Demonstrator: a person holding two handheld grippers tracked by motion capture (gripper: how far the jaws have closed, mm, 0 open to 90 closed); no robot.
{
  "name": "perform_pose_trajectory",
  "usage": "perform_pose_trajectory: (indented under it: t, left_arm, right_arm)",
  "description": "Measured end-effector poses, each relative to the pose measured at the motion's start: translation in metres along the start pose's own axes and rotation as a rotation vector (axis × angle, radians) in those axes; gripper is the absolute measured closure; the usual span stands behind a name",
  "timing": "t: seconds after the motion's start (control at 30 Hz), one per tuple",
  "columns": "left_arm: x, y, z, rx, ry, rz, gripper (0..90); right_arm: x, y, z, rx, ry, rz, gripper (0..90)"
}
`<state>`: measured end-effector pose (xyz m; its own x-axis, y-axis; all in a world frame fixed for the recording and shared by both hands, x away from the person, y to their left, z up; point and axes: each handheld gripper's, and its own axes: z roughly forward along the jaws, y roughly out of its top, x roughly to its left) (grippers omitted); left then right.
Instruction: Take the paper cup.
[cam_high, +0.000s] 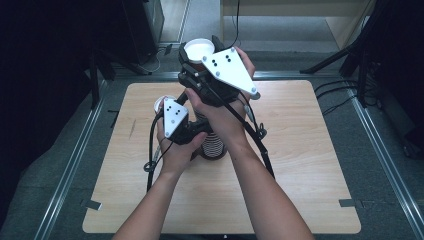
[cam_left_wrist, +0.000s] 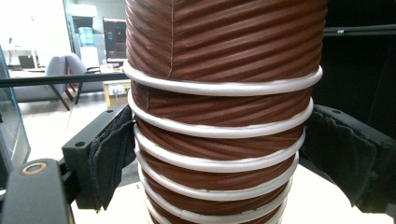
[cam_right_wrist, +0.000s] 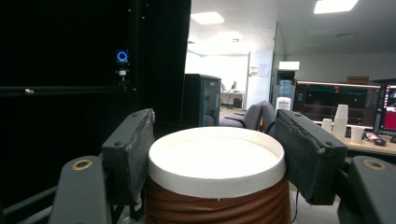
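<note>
Brown ribbed paper cup pinched by right gripper at upper centre; left gripper barely clasping stack of brown cups at mid-frame; could topple or jam if pulled off-axis

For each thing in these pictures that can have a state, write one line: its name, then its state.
Top cup: upright, empty, gripped just below its rim, raised above the stack.
Stack of cups: nested, upright on the table.
Right gripper: shut on the top cup.
Left gripper: jaws either side of the stack, pads at its sides; firm contact unclear.
</note>
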<state>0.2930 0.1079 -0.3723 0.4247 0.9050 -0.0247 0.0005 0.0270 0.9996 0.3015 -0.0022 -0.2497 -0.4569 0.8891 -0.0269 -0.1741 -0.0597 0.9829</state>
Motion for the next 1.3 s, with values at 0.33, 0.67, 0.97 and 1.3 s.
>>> perform_pose_trajectory:
  t: [0.33, 0.67, 0.97, 1.3]
  left_arm:
    - [0.002, 0.000, 0.000, -0.003, -0.003, -0.018, 12.9]
    - [-0.001, -0.012, 0.003, 0.052, 0.000, 0.011, 13.4]
    - [-0.004, -0.016, 0.000, 0.023, 0.014, 0.015, 13.5]
    - [-0.003, -0.017, 0.000, 0.012, 0.014, 0.015, 13.8]
  right_arm:
    - [0.000, 0.003, 0.002, 0.003, -0.002, -0.006, 30.5]
    - [-0.007, 0.014, -0.007, -0.092, -0.009, 0.056, 65.5]
    - [-0.007, 0.002, -0.008, -0.005, 0.011, 0.023, 30.1]
    - [-0.016, -0.021, 0.006, 0.143, -0.006, 0.082, 23.0]
